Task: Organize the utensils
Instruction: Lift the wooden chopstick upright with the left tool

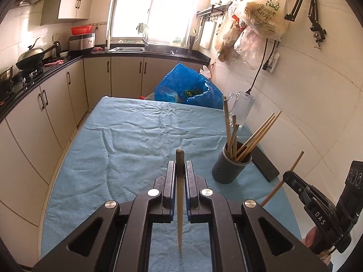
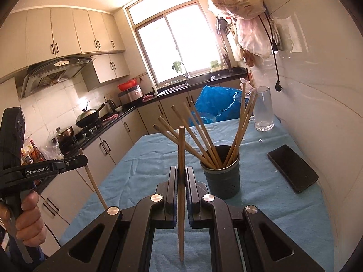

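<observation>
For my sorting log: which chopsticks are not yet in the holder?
Two: one chopstick clamped in the left gripper, another chopstick in the right gripper. The rest stand in the dark holder.

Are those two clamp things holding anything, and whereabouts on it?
Each holds one chopstick. The left gripper pinches its chopstick near the thick end; the right gripper pinches its chopstick around mid-length.

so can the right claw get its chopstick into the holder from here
Probably yes. The right claw grips its chopstick just short of the holder, with nothing between; the chopsticks already inside fan outward, leaving some room at the mouth.
</observation>
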